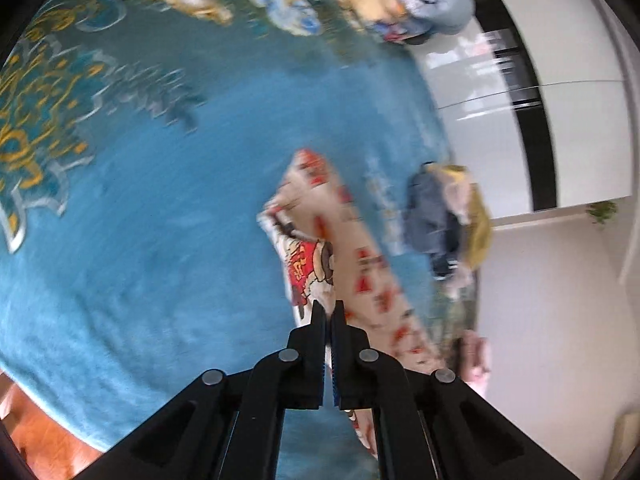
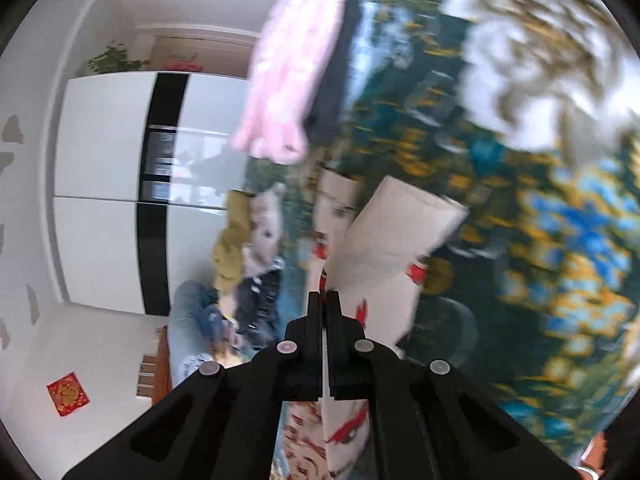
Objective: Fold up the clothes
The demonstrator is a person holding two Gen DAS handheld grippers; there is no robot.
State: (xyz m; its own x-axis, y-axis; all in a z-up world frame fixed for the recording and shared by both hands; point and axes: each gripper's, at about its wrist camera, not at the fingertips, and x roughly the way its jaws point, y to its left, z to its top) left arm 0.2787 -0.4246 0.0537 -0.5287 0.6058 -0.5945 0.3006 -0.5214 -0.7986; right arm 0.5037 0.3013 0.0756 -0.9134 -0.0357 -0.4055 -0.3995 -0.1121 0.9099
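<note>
A cream garment with red printed figures (image 1: 352, 248) hangs from my left gripper (image 1: 329, 307), which is shut on its edge above the blue carpet (image 1: 152, 240). In the right wrist view the same garment (image 2: 392, 248) hangs from my right gripper (image 2: 325, 295), which is shut on another edge of it. The garment is lifted and stretched between the two grippers. Both views are motion blurred.
A pile of blue, yellow and white clothes (image 1: 448, 220) lies at the carpet's edge; it also shows in the right wrist view (image 2: 248, 256). A pink garment (image 2: 292, 68) and a white and brown one (image 2: 540, 64) lie on the patterned carpet. White cabinets (image 2: 100, 184) stand behind.
</note>
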